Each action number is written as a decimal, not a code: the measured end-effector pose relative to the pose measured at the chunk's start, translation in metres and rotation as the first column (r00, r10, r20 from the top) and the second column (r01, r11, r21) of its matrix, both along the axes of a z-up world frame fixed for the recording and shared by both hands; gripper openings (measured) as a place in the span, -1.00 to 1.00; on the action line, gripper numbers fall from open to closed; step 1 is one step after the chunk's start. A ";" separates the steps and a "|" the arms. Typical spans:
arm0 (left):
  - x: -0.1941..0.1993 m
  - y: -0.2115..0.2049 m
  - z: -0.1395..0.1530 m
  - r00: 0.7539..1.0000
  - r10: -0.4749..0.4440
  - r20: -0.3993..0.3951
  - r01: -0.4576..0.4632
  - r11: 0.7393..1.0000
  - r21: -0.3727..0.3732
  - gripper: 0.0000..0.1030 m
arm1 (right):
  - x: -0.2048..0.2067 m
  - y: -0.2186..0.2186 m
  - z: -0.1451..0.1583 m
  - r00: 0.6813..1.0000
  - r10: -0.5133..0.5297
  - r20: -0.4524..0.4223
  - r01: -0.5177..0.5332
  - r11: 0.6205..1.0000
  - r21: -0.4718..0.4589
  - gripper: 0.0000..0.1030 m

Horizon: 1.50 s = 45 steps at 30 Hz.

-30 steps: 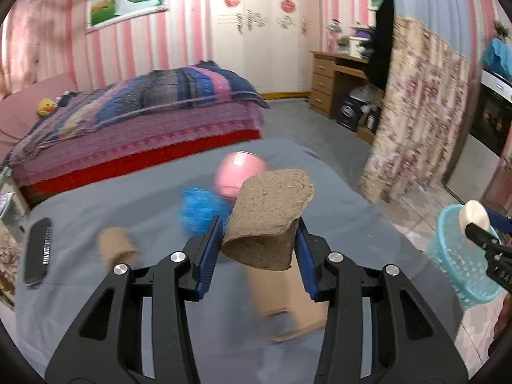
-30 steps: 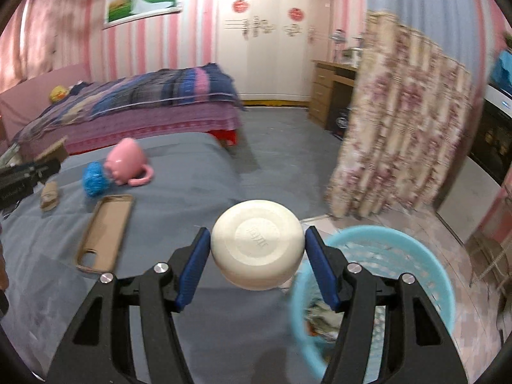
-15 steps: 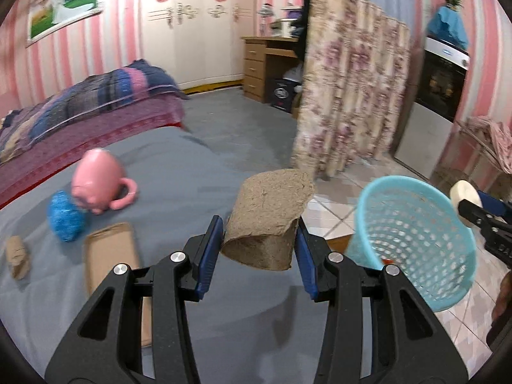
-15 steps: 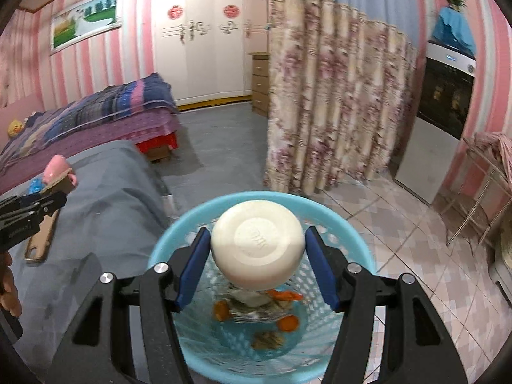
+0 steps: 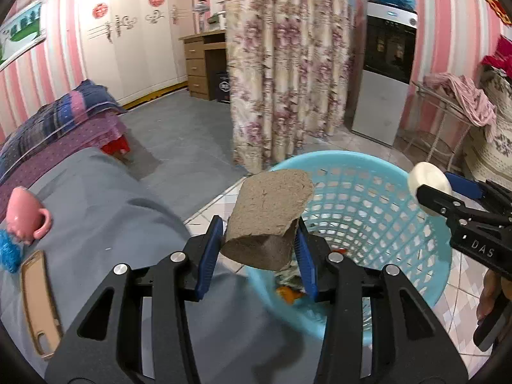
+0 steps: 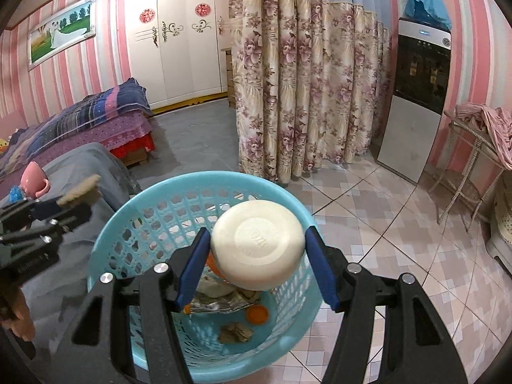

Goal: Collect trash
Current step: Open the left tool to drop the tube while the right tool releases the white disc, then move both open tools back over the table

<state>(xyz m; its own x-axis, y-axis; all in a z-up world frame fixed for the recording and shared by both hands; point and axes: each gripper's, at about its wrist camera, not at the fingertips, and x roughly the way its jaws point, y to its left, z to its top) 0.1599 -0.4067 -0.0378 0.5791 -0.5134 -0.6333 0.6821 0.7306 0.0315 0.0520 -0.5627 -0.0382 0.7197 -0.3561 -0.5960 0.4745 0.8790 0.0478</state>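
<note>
My left gripper (image 5: pixel 257 243) is shut on a torn brown cardboard piece (image 5: pixel 268 214) and holds it at the near rim of the light blue trash basket (image 5: pixel 396 224). My right gripper (image 6: pixel 257 256) is shut on a round white lid (image 6: pixel 257 244) and holds it over the basket's (image 6: pixel 105 249) opening. Foil, an orange cap and scraps lie in the basket's bottom (image 6: pixel 236 316). The right gripper with the lid also shows in the left wrist view (image 5: pixel 430 185); the left gripper shows in the right wrist view (image 6: pixel 75 196).
A grey-covered bed (image 5: pixel 96 224) at left holds a pink mug (image 5: pixel 25 211), a blue scrubber (image 5: pixel 9 249) and a tan phone case (image 5: pixel 38 300). A floral curtain (image 6: pixel 304 96), a dark appliance (image 6: pixel 419 89) and a wire rack (image 6: pixel 470 166) stand behind on tiled floor.
Both grippers swung right from the bed toward the basket. The cardboard piece now sits at the basket's rim and the lid is over its opening. Both grips are unchanged.
</note>
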 end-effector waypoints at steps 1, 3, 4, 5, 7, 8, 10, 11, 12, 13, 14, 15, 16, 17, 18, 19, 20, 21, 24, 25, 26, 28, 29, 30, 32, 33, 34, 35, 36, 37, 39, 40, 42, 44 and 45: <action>-0.002 -0.004 0.000 1.000 -0.008 0.000 0.008 1.000 -0.003 -0.17 | 0.000 -0.002 0.000 1.000 0.000 0.000 0.000 1.000 0.003 0.18; -0.002 -0.012 0.000 1.000 -0.026 -0.005 0.026 1.000 -0.015 -0.16 | 0.000 -0.005 -0.001 1.000 -0.003 0.003 0.003 1.000 0.005 0.18; -0.002 -0.016 -0.001 0.999 -0.032 -0.003 0.032 0.999 -0.013 -0.15 | 0.000 -0.006 -0.001 1.000 -0.005 0.005 0.005 1.000 0.008 0.18; -0.001 -0.020 -0.001 0.999 -0.034 0.003 0.034 0.999 -0.007 -0.14 | -0.001 -0.007 0.000 1.000 -0.007 0.007 0.007 1.000 0.011 0.18; 0.000 -0.025 -0.001 0.999 -0.034 0.002 0.034 0.999 -0.011 -0.04 | -0.002 -0.007 -0.001 1.000 -0.010 0.008 0.010 1.000 0.013 0.18; 0.001 -0.026 -0.001 0.999 -0.039 -0.008 0.039 0.999 -0.015 0.04 | -0.002 -0.008 -0.002 1.000 -0.012 0.006 0.012 1.000 0.013 0.18; 0.000 -0.026 -0.001 0.999 -0.041 -0.007 0.041 0.999 -0.013 0.46 | -0.002 -0.009 -0.004 1.000 -0.017 -0.001 0.017 1.000 0.014 0.18; -0.001 -0.026 0.000 0.999 -0.036 0.002 0.037 0.999 -0.011 0.50 | -0.002 -0.009 -0.005 1.000 -0.019 -0.003 0.019 1.000 0.015 0.18; -0.001 -0.025 0.001 0.999 -0.037 0.009 0.037 0.999 -0.006 0.51 | -0.001 -0.010 -0.005 1.000 -0.021 -0.005 0.021 1.000 0.017 0.18; -0.002 -0.024 0.002 0.999 -0.039 0.009 0.039 0.999 -0.003 0.51 | 0.001 -0.010 -0.005 1.000 -0.023 -0.006 0.023 1.000 0.019 0.18; -0.001 -0.022 0.003 0.999 -0.034 0.012 0.034 0.999 0.000 0.51 | 0.001 -0.010 -0.006 1.000 -0.025 -0.008 0.025 0.999 0.021 0.18; -0.001 -0.019 0.005 1.000 -0.024 0.020 0.024 1.000 0.001 0.53 | 0.001 -0.010 -0.006 1.000 -0.026 -0.010 0.026 0.999 0.022 0.18; 0.000 -0.016 0.007 1.000 -0.012 0.029 0.012 1.000 0.000 0.59 | 0.002 -0.010 -0.006 1.000 -0.026 -0.010 0.026 0.999 0.022 0.18; 0.001 -0.010 0.011 0.999 0.003 0.038 -0.003 1.000 -0.005 0.63 | 0.002 -0.008 -0.006 1.000 -0.025 -0.012 0.025 0.999 0.021 0.18; 0.004 -0.002 0.015 0.998 0.028 0.047 -0.027 1.000 -0.012 0.70 | 0.002 -0.005 -0.006 1.000 -0.023 -0.014 0.023 1.000 0.017 0.18; 0.006 0.005 0.018 0.997 0.050 0.054 -0.049 0.999 -0.020 0.75 | 0.003 -0.005 -0.007 1.000 -0.021 -0.015 0.021 1.000 0.015 0.18; 0.007 0.013 0.021 0.995 0.074 0.061 -0.073 0.997 -0.029 0.77 | 0.005 -0.002 -0.007 1.000 -0.018 -0.017 0.018 1.000 0.010 0.18; 0.009 0.022 0.025 0.992 0.102 0.068 -0.100 0.994 -0.036 0.79 | 0.006 -0.001 -0.007 1.000 -0.018 -0.017 0.018 1.000 0.010 0.18; 0.014 0.048 0.030 0.983 0.169 0.071 -0.166 0.985 -0.045 0.83 | 0.011 0.005 -0.007 1.000 -0.016 -0.005 0.016 1.000 0.019 0.18; 0.016 0.055 0.031 0.980 0.185 0.069 -0.182 0.982 -0.049 0.83 | 0.013 0.007 -0.007 1.000 -0.016 -0.003 0.016 1.000 0.020 0.18; 0.017 0.064 0.032 0.977 0.202 0.069 -0.199 0.979 -0.051 0.84 | 0.016 0.010 -0.006 1.000 -0.014 0.002 0.014 1.000 0.020 0.18; 0.020 0.075 0.035 0.972 0.223 0.074 -0.220 0.974 -0.050 0.86 | 0.022 0.015 -0.007 1.000 -0.011 0.005 0.010 1.000 0.017 0.18; 0.022 0.082 0.036 0.969 0.234 0.076 -0.231 0.972 -0.051 0.87 | 0.026 0.019 -0.007 1.000 -0.010 0.005 0.010 1.000 0.012 0.18; 0.024 0.089 0.037 0.967 0.244 0.074 -0.240 0.969 -0.054 0.89 | 0.029 0.022 -0.007 1.000 -0.011 0.004 0.011 1.000 0.008 0.18; 0.028 0.100 0.039 0.963 0.258 0.071 -0.255 0.965 -0.057 0.89 | 0.036 0.025 -0.007 1.000 -0.015 0.006 0.015 1.000 0.016 0.18; 0.030 0.105 0.039 0.961 0.266 0.073 -0.263 0.963 -0.056 0.89 | 0.038 0.026 -0.007 1.000 -0.015 0.006 0.015 1.000 0.024 0.24; 0.031 0.110 0.040 0.959 0.273 0.075 -0.269 0.961 -0.056 0.89 | 0.040 0.027 -0.007 1.000 -0.016 0.005 0.015 0.999 0.029 0.51; 0.033 0.114 0.042 0.957 0.279 0.077 -0.275 0.960 -0.058 0.89 | 0.042 0.029 -0.007 1.000 -0.029 0.007 0.029 0.999 0.023 0.67; 0.034 0.119 0.043 0.955 0.286 0.078 -0.281 0.958 -0.062 0.89 | 0.043 0.031 -0.006 0.999 -0.035 0.008 0.035 0.999 0.015 0.68; 0.036 0.123 0.044 0.954 0.290 0.077 -0.285 0.956 -0.066 0.89 | 0.045 0.034 -0.006 0.999 -0.043 0.002 0.043 0.999 0.004 0.70; 0.038 0.132 0.046 0.950 0.301 0.077 -0.296 0.953 -0.071 0.89 | 0.048 0.036 -0.007 0.999 -0.053 -0.008 0.053 0.999 0.002 0.74; 0.040 0.136 0.047 0.949 0.306 0.077 -0.301 0.951 -0.071 0.89 | 0.050 0.038 -0.007 0.998 -0.062 -0.011 0.062 0.998 0.005 0.75; 0.043 0.145 0.048 0.946 0.315 0.077 -0.310 0.948 -0.072 0.89 | 0.051 0.039 -0.007 0.997 -0.075 -0.013 0.075 0.997 0.013 0.78; 0.045 0.153 0.048 0.942 0.325 0.079 -0.320 0.945 -0.068 0.89 | 0.053 0.045 -0.007 0.997 -0.080 -0.007 0.080 0.996 0.026 0.91; 0.046 0.159 0.048 0.940 0.331 0.085 -0.327 0.943 -0.064 0.89 | 0.053 0.046 -0.006 0.997 -0.075 -0.005 0.075 0.997 0.028 0.91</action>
